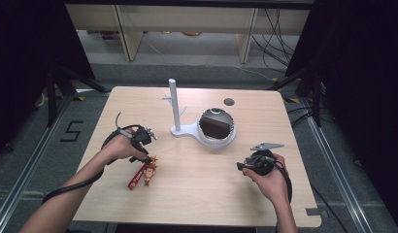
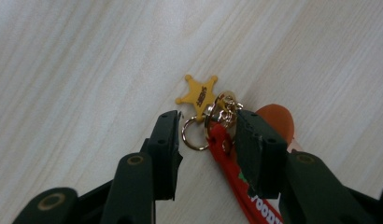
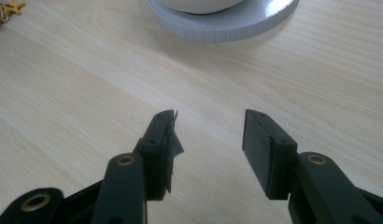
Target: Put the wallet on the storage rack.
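Reaching in from the counter's (image 1: 197,194) near edge, the left forearm angles toward one o'clock, its hand curled over the left hand-held gripper (image 1: 147,156), which tips down at a keychain (image 1: 143,174). That keychain lies flat at about seven o'clock from the counter's middle, with a red strap (image 2: 227,154), a cowboy figure (image 1: 148,174), a metal ring (image 2: 192,135) and a yellow star (image 2: 199,93). In the left gripper view the jaws stand spread, one on each side of the ring and the strap's top; whether the right-hand jaw touches the strap cannot be told, and nothing is pinched. The star lies just beyond the jaw tips, at twelve o'clock from them.

At about four o'clock the right forearm rises toward eleven o'clock, its hand wrapped around the right hand-held gripper (image 1: 241,166), which points toward nine o'clock, low over bare wood. Its jaws are spread with nothing between them. A white stand (image 1: 174,104) with a round base (image 1: 221,141) sits near the counter's middle, well apart from both hands.
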